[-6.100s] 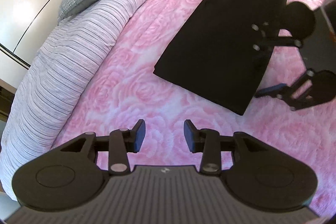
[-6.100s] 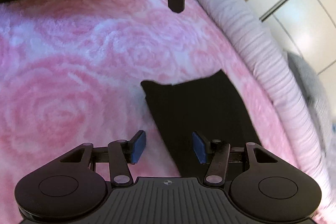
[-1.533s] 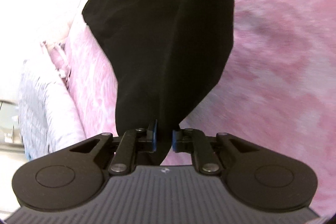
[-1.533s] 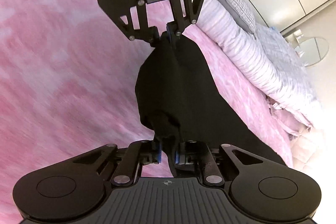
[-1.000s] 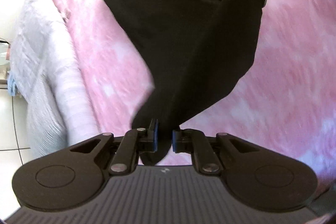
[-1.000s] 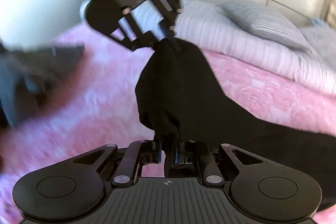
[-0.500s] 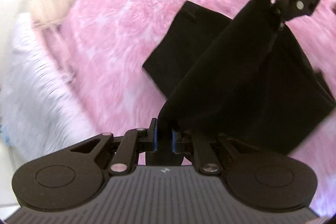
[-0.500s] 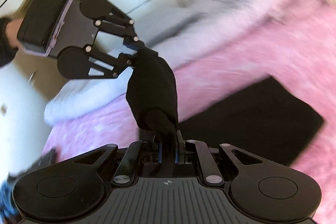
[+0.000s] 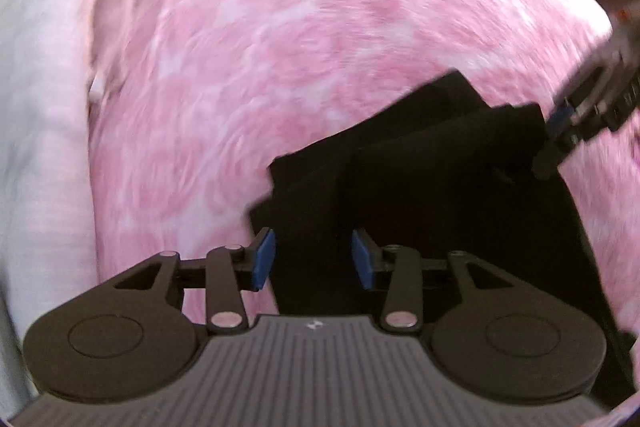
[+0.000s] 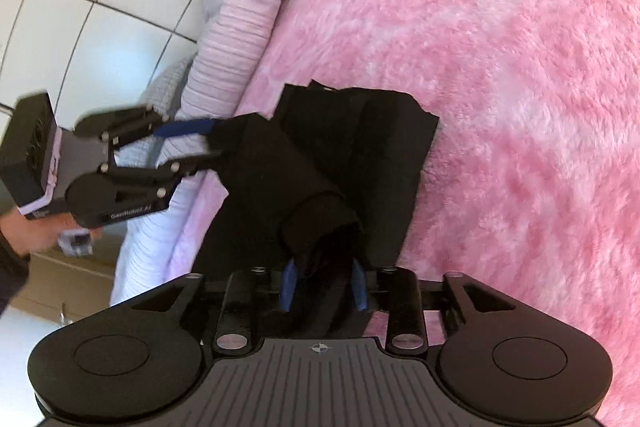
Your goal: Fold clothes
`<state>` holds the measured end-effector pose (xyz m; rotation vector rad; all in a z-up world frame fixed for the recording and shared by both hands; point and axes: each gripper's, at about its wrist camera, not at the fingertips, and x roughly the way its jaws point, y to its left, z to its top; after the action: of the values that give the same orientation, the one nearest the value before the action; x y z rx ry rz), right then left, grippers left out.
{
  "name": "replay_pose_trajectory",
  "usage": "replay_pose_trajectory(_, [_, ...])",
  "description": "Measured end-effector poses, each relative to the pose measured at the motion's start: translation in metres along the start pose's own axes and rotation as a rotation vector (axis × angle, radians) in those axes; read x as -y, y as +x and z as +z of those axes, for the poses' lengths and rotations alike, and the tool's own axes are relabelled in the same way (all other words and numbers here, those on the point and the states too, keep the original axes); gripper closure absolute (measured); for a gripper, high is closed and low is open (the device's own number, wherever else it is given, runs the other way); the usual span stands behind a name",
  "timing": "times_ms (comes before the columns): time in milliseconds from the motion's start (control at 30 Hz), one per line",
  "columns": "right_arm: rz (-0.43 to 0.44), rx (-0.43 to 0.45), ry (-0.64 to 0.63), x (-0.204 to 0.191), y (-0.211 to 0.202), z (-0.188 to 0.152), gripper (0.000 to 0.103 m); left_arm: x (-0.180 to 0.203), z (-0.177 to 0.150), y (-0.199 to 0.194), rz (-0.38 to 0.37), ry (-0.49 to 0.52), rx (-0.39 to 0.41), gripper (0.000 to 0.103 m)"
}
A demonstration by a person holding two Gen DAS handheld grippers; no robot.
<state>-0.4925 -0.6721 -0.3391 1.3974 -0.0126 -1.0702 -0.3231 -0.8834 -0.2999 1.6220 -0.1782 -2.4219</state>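
I am looking down my two claws at a black garment (image 9: pixel 440 195) lying folded over itself on a pink fleece bed cover (image 9: pixel 280 47). My left claw (image 9: pixel 311 259) stands with its blue pads parted and the cloth's near edge lying loose between them, so it grips nothing. My right claw (image 10: pixel 323 285) also has its pads apart, with a bunched hump of the fabric sitting in the gap; I judge it is letting go. To finish this fold well, I should draw both claws straight back and low so no pad snags the top layer, then check that its corners sit square over the lower one. The garment's far edge looks ragged. Open pink cover lies beyond and to my right; a striped pale duvet (image 10: pixel 236 39) borders the left.
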Motion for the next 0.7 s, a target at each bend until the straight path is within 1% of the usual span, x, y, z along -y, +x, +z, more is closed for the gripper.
replay_pose_trajectory(67, [-0.009,0.01,0.03,0.004,0.004,0.003,0.064,-0.014,-0.006,0.005,-0.031,-0.088,0.007,0.066])
replay_pose_trajectory(133, [-0.017,0.02,0.061,0.007,0.007,0.006,0.064,-0.024,-0.007,0.017,-0.046,-0.157,0.012,0.066])
replay_pose_trajectory(167, [-0.021,0.026,0.076,0.009,0.009,0.008,0.064,-0.03,-0.007,0.024,-0.063,-0.211,0.015,0.069])
replay_pose_trajectory(200, [-0.026,0.031,0.091,0.011,0.011,0.009,0.066,-0.035,-0.006,0.029,-0.087,-0.261,0.02,0.074])
replay_pose_trajectory(233, [-0.03,0.036,0.106,0.013,0.013,0.011,0.08,-0.038,-0.006,0.032,-0.102,-0.289,0.022,0.081])
replay_pose_trajectory(267, [-0.034,0.041,0.121,0.015,0.015,0.012,0.089,-0.038,-0.005,0.034,-0.115,-0.3,0.023,0.093])
replay_pose_trajectory(300, [-0.05,0.04,0.124,0.014,0.014,0.014,0.095,-0.038,-0.003,0.033,-0.116,-0.296,0.031,0.095])
replay_pose_trajectory(367, [-0.049,0.044,0.105,0.006,0.003,0.019,0.097,-0.037,0.001,0.025,-0.089,-0.277,0.064,0.095])
replay_pose_trajectory(433, [-0.037,0.07,0.059,-0.005,-0.009,0.029,0.097,-0.043,0.003,0.019,-0.06,-0.288,0.112,0.095])
replay_pose_trajectory(467, [-0.033,0.089,0.041,-0.008,-0.014,0.035,0.097,-0.047,0.005,0.023,-0.06,-0.304,0.123,0.095])
replay_pose_trajectory(533, [-0.039,0.108,0.03,-0.005,-0.014,0.046,0.097,-0.051,0.009,0.039,-0.063,-0.326,0.108,0.094])
replay_pose_trajectory(567, [-0.053,0.098,0.03,0.0,-0.009,0.05,0.097,-0.051,0.009,0.051,-0.061,-0.327,0.082,0.09])
replay_pose_trajectory(600, [-0.07,0.081,0.036,0.008,-0.002,0.052,0.097,-0.05,0.009,0.06,-0.054,-0.328,0.067,0.082])
replay_pose_trajectory(633, [-0.087,0.064,0.043,0.019,0.006,0.052,0.097,-0.05,0.008,0.066,-0.043,-0.337,0.063,0.078])
replay_pose_trajectory(667, [-0.086,0.054,0.053,0.027,0.01,0.053,0.097,-0.051,0.006,0.07,-0.032,-0.35,0.062,0.069])
replay_pose_trajectory(700, [-0.083,0.059,0.059,0.03,0.007,0.052,0.097,-0.054,0.004,0.069,-0.024,-0.368,0.068,0.063])
